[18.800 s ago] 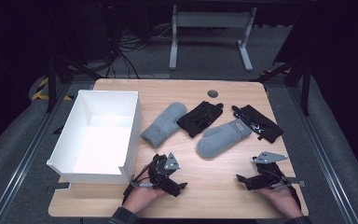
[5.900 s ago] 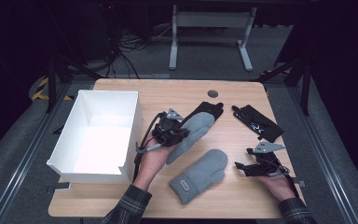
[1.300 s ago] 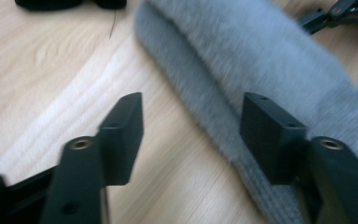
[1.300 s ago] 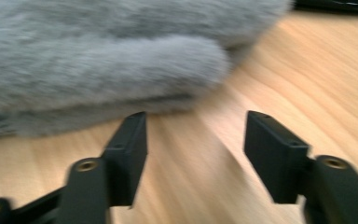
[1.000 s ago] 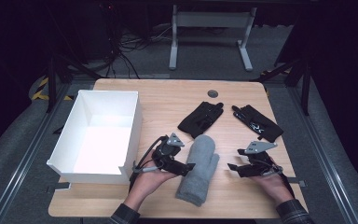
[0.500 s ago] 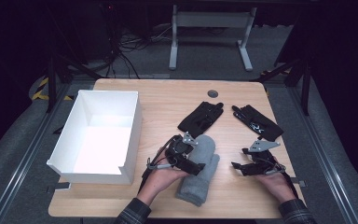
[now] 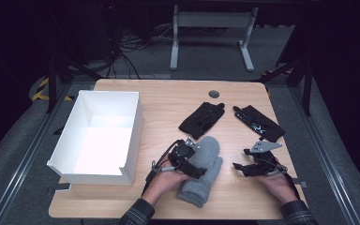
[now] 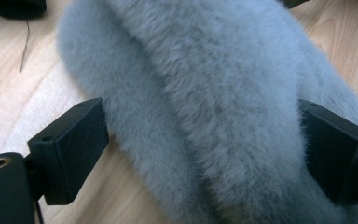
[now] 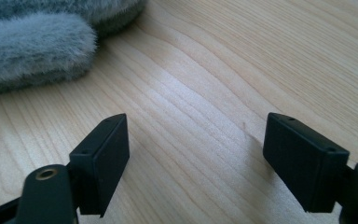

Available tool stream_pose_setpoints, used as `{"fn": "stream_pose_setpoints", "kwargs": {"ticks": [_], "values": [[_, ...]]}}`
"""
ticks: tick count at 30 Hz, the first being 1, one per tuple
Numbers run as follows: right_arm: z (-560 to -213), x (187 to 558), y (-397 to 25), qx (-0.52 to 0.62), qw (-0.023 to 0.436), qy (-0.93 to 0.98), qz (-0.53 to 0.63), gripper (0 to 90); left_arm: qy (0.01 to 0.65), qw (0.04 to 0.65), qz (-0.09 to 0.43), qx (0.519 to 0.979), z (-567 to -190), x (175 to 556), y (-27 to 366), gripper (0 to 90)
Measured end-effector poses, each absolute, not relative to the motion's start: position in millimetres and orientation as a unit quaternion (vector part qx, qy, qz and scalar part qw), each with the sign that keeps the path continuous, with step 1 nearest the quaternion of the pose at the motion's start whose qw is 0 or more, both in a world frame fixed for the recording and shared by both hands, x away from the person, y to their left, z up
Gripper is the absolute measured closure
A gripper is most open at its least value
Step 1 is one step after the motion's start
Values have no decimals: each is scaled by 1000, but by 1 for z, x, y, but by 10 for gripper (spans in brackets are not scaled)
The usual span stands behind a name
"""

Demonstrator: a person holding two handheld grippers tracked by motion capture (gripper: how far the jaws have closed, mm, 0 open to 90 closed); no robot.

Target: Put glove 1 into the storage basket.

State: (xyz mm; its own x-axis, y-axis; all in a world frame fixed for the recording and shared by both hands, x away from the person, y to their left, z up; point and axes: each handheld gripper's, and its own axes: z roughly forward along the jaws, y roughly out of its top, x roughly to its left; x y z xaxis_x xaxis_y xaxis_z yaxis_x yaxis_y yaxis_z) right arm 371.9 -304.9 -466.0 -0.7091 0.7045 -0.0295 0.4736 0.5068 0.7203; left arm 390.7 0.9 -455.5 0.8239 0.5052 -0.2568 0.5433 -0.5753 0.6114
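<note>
Two fluffy grey mittens (image 7: 202, 174) lie stacked one on the other near the table's front middle. My left gripper (image 7: 195, 160) sits over the stack from its left side. In the left gripper view the grey mittens (image 8: 205, 107) fill the gap between its wide-apart jaws, and my left gripper (image 8: 205, 154) is open around them. My right gripper (image 7: 240, 160) rests open on bare wood just right of the stack. In the right gripper view my right gripper (image 9: 196, 144) has nothing between its jaws, and the grey mittens (image 9: 32, 42) lie at the upper left.
A white open box (image 7: 137, 123) stands at the table's left. Two black gloves lie behind the mittens, one (image 7: 201, 119) in the middle and one (image 7: 258, 123) to the right. A dark round grommet (image 7: 213, 93) sits near the far edge.
My left gripper has moved right from beside the mitten stack to over it, jaws now straddling it. The right gripper has barely shifted.
</note>
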Motion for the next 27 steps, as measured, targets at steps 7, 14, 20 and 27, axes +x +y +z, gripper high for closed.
{"fn": "stream_pose_setpoints", "kwargs": {"ticks": [7, 14, 20, 27], "values": [[-466, 372, -305, 345, 162, 853, 357, 232, 282, 366, -74, 884, -457, 392, 5, 380], [-469, 372, -306, 340, 166, 850, 366, 193, 273, 357, -99, 888, -455, 395, 6, 659], [-469, 372, -306, 338, 165, 852, 365, 174, 268, 354, -89, 892, -449, 393, 6, 727], [-469, 372, -305, 337, 165, 852, 365, 169, 266, 361, -79, 890, -438, 391, 11, 736]]}}
